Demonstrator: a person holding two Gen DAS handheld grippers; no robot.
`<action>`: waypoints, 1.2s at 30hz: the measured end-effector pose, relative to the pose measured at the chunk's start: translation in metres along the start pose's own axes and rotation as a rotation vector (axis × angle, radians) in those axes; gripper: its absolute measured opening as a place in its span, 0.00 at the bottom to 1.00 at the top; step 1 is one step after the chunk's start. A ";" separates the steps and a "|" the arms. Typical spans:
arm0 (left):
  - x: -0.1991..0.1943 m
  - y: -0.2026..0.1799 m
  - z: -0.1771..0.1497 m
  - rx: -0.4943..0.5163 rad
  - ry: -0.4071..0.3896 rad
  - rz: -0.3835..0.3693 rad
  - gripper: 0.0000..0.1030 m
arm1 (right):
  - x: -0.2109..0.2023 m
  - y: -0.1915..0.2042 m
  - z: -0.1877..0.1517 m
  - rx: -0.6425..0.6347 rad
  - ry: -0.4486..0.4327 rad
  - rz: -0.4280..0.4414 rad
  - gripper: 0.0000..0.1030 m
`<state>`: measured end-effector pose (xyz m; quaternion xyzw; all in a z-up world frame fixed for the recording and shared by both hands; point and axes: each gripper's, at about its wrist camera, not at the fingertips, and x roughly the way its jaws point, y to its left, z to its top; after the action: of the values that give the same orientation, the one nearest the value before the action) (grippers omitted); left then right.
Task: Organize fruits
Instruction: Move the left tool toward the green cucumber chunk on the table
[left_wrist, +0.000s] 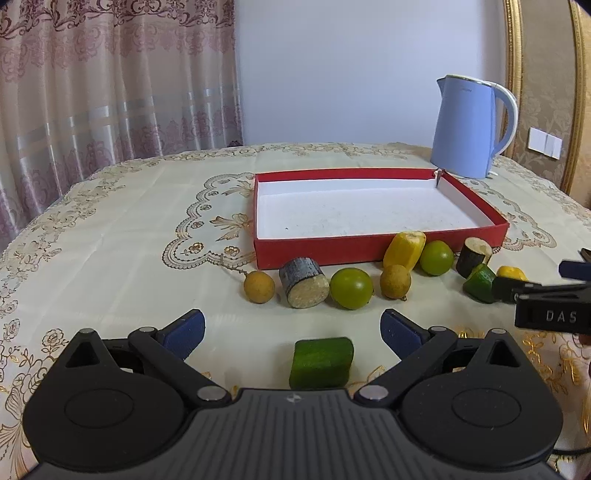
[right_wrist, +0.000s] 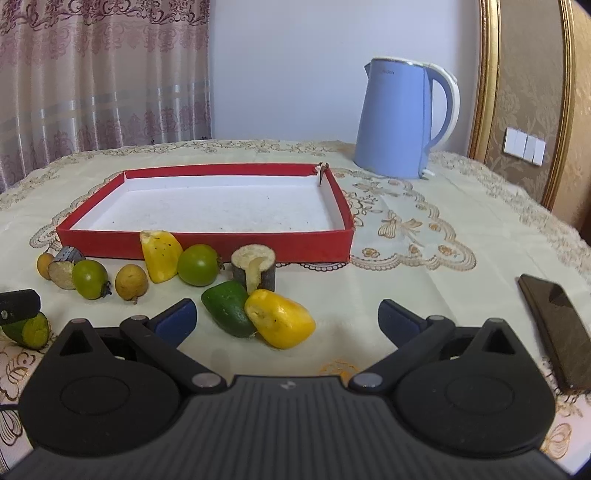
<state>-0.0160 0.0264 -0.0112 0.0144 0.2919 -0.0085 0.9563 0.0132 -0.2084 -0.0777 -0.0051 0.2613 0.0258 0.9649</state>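
Observation:
A red box with a white floor (left_wrist: 369, 247) (right_wrist: 207, 242) lies on the table with nothing in it. Fruit pieces lie in a row before its near wall: a small brown fruit (left_wrist: 259, 287), a dark cut cylinder (left_wrist: 304, 283), a green round fruit (left_wrist: 351, 288), another brown fruit (left_wrist: 395, 281), a yellow piece (left_wrist: 404, 250) and more to the right. My left gripper (left_wrist: 293, 330) is open, with a green cut piece (left_wrist: 320, 363) between its fingers. My right gripper (right_wrist: 287, 320) is open, with a yellow piece (right_wrist: 279, 318) and a green piece (right_wrist: 227, 307) between its fingers.
A blue kettle (left_wrist: 471, 127) (right_wrist: 404, 118) stands behind the box's far right corner. A dark phone (right_wrist: 561, 330) lies at the right on the patterned tablecloth. A curtain hangs behind the table on the left. The right gripper shows at the right edge of the left wrist view (left_wrist: 554, 301).

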 end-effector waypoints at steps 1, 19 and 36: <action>0.000 0.002 -0.002 0.002 0.000 -0.008 0.99 | -0.002 0.000 0.000 -0.006 -0.011 0.001 1.00; 0.012 -0.016 -0.012 0.084 0.014 -0.009 0.99 | -0.002 -0.005 -0.007 -0.009 -0.027 0.112 1.00; 0.017 -0.001 -0.009 0.006 0.034 -0.025 0.99 | 0.005 -0.003 -0.005 -0.014 0.019 0.108 1.00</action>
<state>-0.0071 0.0259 -0.0282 0.0139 0.3081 -0.0213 0.9510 0.0147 -0.2114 -0.0844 0.0019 0.2703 0.0796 0.9595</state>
